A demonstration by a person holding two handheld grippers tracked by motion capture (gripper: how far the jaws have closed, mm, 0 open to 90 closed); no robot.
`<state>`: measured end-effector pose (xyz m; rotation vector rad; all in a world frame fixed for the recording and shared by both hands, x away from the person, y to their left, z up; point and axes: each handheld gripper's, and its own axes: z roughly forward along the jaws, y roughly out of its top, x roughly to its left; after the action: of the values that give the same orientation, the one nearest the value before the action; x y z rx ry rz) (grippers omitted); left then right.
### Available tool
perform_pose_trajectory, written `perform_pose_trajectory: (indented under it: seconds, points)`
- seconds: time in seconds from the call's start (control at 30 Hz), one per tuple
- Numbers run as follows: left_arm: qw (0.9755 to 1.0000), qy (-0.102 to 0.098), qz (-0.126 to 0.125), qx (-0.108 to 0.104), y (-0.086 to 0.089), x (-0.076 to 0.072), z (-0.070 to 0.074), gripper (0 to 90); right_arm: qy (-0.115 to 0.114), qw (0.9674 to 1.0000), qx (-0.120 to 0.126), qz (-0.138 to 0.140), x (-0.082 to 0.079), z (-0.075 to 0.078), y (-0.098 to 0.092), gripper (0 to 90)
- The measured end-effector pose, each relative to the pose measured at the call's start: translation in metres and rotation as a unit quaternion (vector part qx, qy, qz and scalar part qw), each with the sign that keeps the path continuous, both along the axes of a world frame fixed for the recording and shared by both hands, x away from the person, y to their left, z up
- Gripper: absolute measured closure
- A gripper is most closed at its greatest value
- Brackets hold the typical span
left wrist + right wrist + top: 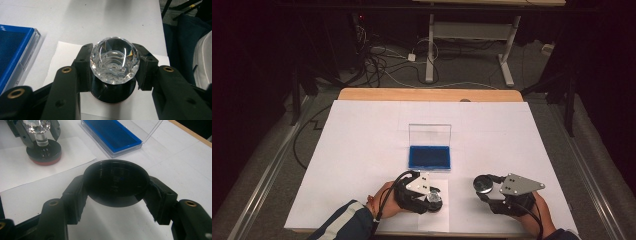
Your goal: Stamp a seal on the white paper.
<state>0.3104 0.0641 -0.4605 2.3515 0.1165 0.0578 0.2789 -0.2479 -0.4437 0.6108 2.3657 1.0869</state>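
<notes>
We hold the stamp [113, 65] by its faceted crystal knob in the left gripper [428, 192], jaws clamped on its sides, base pressed on the paper [15, 167]. The right gripper [115, 192] grips the black cap [116, 182] by its rim. The knob likely runs hard, slick and chip-prone; grip it at its widest girth.

No words, numbers or signs can be read on anything here. The black round lid [115, 182] has some tiny marks on its shiny top, but they are too small and blurry to make out.
</notes>
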Motion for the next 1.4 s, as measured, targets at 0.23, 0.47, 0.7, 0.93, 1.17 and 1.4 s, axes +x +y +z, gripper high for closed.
perform_pose_trajectory:
  seconds: [0.23,0.47,0.7,0.93,1.17,1.4]
  points:
    - [1.0,-0.007,0.001,0.003,-0.0005,-0.0008,-0.0003,54.0,0.001,1.0,0.001,-0.001,0.0002,-0.0002,-0.0002,38.7]
    - [0.9999,-0.009,0.001,0.005,-0.0007,-0.0011,-0.0005,54.0,0.0,1.0,0.0,-0.001,-0.0001,-0.0002,-0.0001,38.7]
    - [0.9998,-0.014,0.002,0.012,-0.0017,-0.0018,0.0002,54.0,0.001,1.0,0.0,-0.001,-0.0001,-0.0003,0.0,38.7]
    - [0.9997,-0.015,0.002,0.021,-0.0026,-0.0017,0.0013,54.0,0.001,1.0,0.0,-0.002,-0.0002,-0.0004,0.0,38.7]
    - [0.9985,-0.015,0.007,0.053,-0.0071,-0.0026,0.0065,54.0,0.001,1.0,0.0,-0.001,-0.0002,-0.0005,-0.0001,38.7]
    - [0.9979,-0.014,0.01,0.062,-0.009,-0.0031,0.0078,54.0,0.001,1.0,0.0,-0.002,-0.0002,-0.0006,-0.0001,38.7]
